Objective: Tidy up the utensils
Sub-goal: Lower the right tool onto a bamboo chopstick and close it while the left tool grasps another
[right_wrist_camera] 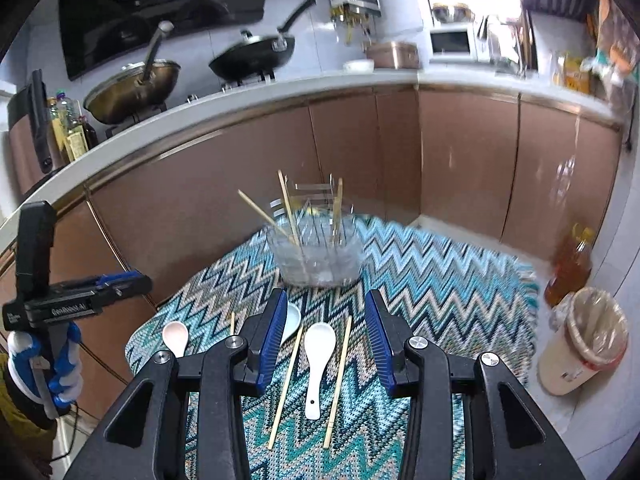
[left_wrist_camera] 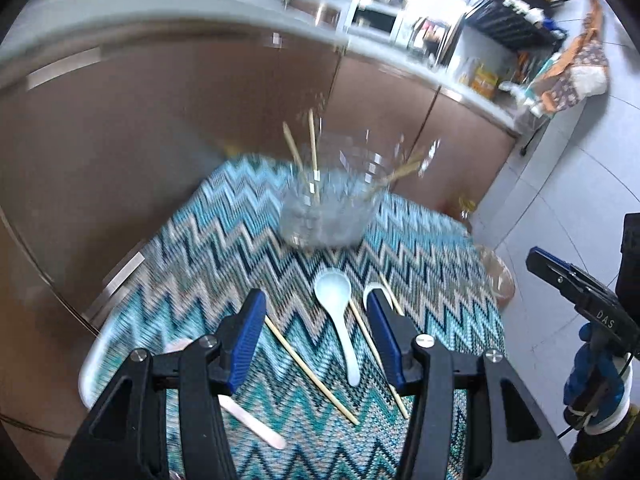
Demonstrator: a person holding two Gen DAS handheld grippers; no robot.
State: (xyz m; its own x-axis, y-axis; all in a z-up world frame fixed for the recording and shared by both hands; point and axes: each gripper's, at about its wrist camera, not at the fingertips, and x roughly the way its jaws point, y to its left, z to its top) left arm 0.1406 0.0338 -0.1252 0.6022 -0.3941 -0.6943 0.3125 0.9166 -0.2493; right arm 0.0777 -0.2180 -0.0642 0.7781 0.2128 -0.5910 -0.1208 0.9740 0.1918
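On a zigzag mat (right_wrist_camera: 432, 280) a white spoon (right_wrist_camera: 318, 360) lies between two loose chopsticks (right_wrist_camera: 286, 384) (right_wrist_camera: 340, 376). My right gripper (right_wrist_camera: 328, 320) hovers open above them, nothing touching its pads. A pale spoon (right_wrist_camera: 294, 318) is partly hidden behind its left finger, and a pink spoon (right_wrist_camera: 175, 338) lies further left. My left gripper (left_wrist_camera: 316, 320) is also open, above the white spoon (left_wrist_camera: 336, 320) and chopsticks (left_wrist_camera: 312, 372). The pink spoon's handle (left_wrist_camera: 252, 420) shows under its left finger. A clear container (left_wrist_camera: 328, 208) (right_wrist_camera: 316, 248) at the mat's far end holds several chopsticks.
Brown cabinet doors (right_wrist_camera: 460, 168) close in behind the mat. A lined bin (right_wrist_camera: 588, 344) and an oil bottle (right_wrist_camera: 570, 264) stand on the floor to the right. Blue-gloved hands (right_wrist_camera: 64, 364) (left_wrist_camera: 596, 380) hold the grippers at either side. Pans (right_wrist_camera: 256, 52) sit on the stove.
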